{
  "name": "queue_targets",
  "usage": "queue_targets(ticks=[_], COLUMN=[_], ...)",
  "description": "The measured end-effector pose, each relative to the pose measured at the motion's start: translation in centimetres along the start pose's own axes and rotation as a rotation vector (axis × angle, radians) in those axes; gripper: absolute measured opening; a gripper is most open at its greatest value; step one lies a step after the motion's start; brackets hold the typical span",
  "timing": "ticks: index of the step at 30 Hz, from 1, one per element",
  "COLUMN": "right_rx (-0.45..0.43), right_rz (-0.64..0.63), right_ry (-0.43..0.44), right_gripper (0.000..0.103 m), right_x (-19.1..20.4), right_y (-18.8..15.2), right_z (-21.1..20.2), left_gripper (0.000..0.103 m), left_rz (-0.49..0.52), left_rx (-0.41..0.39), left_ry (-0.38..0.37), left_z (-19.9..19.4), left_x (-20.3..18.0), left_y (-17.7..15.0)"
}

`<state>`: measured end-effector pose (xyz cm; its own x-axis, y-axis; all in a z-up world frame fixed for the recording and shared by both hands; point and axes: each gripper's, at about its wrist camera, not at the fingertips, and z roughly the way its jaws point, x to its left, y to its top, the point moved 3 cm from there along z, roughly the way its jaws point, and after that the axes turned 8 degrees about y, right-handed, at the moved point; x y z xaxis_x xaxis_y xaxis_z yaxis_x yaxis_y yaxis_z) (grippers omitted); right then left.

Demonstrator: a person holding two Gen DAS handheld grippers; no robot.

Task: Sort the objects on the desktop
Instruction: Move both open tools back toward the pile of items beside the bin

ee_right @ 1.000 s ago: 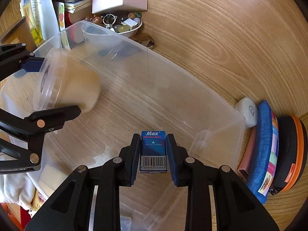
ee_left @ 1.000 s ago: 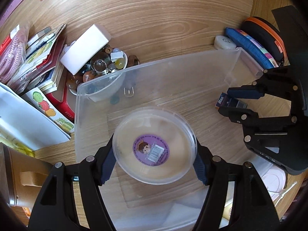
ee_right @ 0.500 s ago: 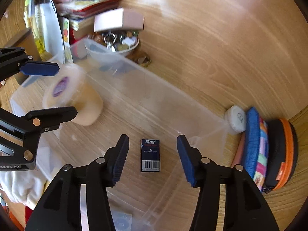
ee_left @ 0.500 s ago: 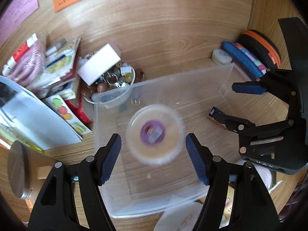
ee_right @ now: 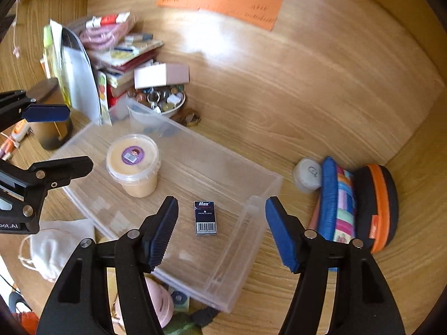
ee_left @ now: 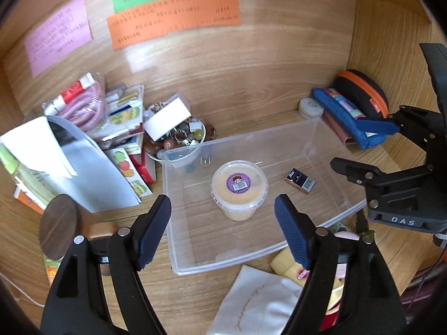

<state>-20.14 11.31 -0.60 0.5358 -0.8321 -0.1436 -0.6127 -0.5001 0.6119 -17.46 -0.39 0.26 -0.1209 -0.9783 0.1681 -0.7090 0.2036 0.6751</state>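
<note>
Inside clear bin (ee_right: 251, 206): "Max" box (ee_right: 206, 218), barcode-stickered tub (ee_left: 239, 189) | left claw (ee_left: 223, 231) apart | right claw (ee_right: 222, 233) apart

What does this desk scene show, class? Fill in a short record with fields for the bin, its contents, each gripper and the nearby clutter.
bin: clear plastic bin on the wooden desk
contents: lidded tub with a purple sticker, upright; Max staples box lying flat, apart from the tub
left gripper: jaws open, empty, above the bin
right gripper: jaws open, empty, above the staples box
beside bin: bowl of trinkets, blue pencil case, white cloth bag
</note>
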Motion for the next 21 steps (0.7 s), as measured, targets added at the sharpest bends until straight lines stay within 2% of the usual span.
queue_targets(ticks=[9,16,21], right_rx=[-0.097,-0.162,-0.197], right_rz=[0.046,0.091,0.117], right_ry=[-0.007,-0.013,-0.015], right_gripper=[0.069,0.069,0.07], right_x=[0.4,0.2,0.3], right_y=[-1.0,-2.8,-4.5], right_z=[-5.1,-8.3,-9.7], left_gripper=[0.092,0.092,0.097], left_rz=[-0.02,-0.039,-0.057], left_rx=[-0.108,-0.16,-0.189], left_ry=[0.039,0.034,0.029], left_z=[-4.6,-7.0,-8.3], left_x=[0.6,0.9,1.0], left_y=[-0.9,-2.2,-3.3])
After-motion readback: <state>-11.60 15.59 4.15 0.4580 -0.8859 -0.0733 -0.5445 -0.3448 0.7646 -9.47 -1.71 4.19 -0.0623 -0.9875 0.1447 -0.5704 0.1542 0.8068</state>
